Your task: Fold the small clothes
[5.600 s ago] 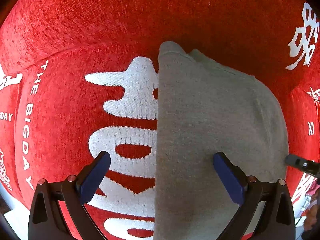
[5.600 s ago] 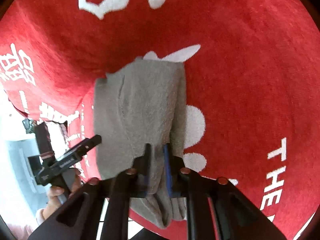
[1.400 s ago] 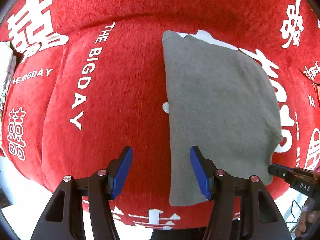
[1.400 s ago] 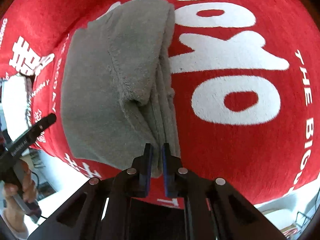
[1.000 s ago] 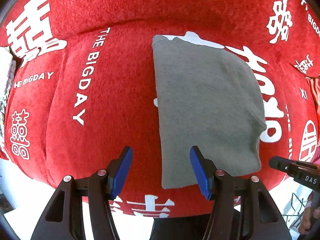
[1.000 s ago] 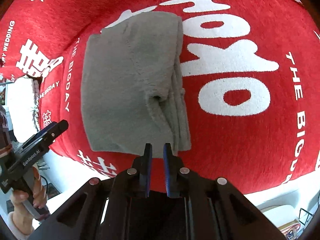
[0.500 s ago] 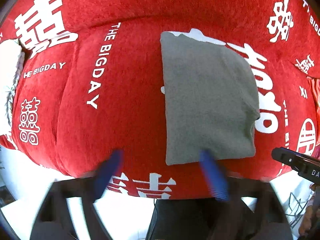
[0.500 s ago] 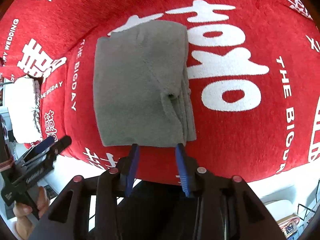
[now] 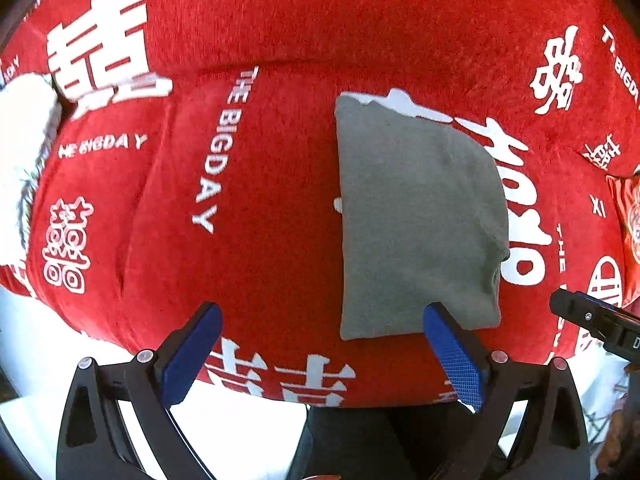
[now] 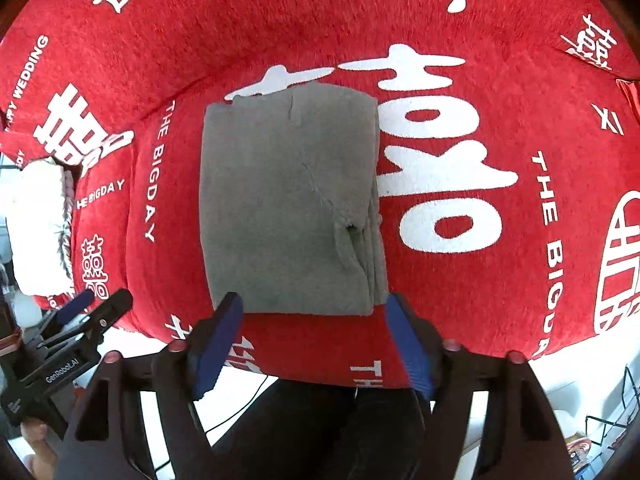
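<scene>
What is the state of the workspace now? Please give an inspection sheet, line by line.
Surface: red plush cover with white characters and "THE BIGDAY" print.
Job's things: grey garment, folded into a flat rectangle, layered edges on its right side.
Clutter: white fluffy item at the far left edge.
Grippers: left gripper open, empty; right gripper open, empty, short of the garment.
Cables: thin wire below the cover's edge.
Surroundings: white floor; details unclear.
</scene>
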{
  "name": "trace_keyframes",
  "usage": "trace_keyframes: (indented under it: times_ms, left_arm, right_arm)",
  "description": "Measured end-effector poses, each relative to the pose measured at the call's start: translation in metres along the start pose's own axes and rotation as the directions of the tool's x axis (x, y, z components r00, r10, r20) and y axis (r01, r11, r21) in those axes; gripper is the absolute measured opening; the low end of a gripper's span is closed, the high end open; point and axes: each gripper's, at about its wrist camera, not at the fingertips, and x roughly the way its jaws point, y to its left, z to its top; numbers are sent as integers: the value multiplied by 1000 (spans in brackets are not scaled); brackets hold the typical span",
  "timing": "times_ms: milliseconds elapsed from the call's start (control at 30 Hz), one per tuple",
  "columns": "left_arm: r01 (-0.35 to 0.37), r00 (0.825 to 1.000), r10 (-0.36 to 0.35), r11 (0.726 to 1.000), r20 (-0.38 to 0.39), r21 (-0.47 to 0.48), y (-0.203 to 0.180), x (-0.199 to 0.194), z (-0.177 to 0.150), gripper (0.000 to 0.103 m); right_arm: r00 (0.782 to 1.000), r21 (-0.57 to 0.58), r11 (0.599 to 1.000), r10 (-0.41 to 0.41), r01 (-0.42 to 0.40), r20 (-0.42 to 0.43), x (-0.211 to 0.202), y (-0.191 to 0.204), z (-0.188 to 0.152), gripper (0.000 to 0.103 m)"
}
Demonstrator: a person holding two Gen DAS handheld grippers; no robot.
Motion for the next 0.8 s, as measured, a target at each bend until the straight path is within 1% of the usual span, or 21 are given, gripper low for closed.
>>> trace_keyframes:
  times_ms: [33, 67, 100, 300, 433, 467, 533, 567, 700, 767, 800]
  left_arm:
    - [-16, 1000, 16, 1000, -15, -5, 2, 3, 0, 101]
    - [-48, 998, 47, 999, -35, -2, 3, 8, 0, 101]
    - [-60, 997, 60, 998, -42, -1, 4, 11, -1, 101]
    - [-89, 992, 90, 996, -90, 24, 1, 34, -9, 101]
    - [-107, 990, 107, 994, -91, 6, -4, 32, -11, 101]
    - [-114, 990, 114, 993, -88, 6, -6, 29, -10, 101]
    - [-122, 989, 123, 992, -80, 11, -10, 24, -6, 101]
    - [-124, 989, 125, 992, -78, 12, -12, 22, -3, 101]
    - [-102, 991, 104, 994, -87, 31, -21, 16, 10, 101]
    - [-105, 992, 107, 994, -72, 37, -26, 11, 15, 101]
    - [-106, 992, 109, 994, -69, 37, -29, 9, 18, 101]
  right_arm:
    - [1000, 5, 1000, -5, 5, -5, 3, 0, 1, 79]
    - [1000, 10, 1000, -11, 11, -12, 6, 0, 1, 79]
    - [1000, 15, 1000, -17, 17, -19, 9, -1, 2, 79]
    - [997, 21, 999, -46, 48, -60, 28, -7, 5, 80]
    - [994, -3, 998, -58, 58, -93, 34, -7, 3, 81]
    - [994, -6, 998, -59, 58, -93, 33, -7, 3, 85]
    - [994, -19, 998, -66, 65, -90, 30, -7, 5, 95]
    - [993, -25, 997, -75, 73, -87, 29, -6, 5, 102]
    - [992, -73, 989, -127, 125, -17, 15, 0, 14, 103]
    - [992, -82, 989, -123, 122, -11, 10, 2, 18, 103]
    - [994, -86, 991, -109, 107, -17, 7, 3, 20, 103]
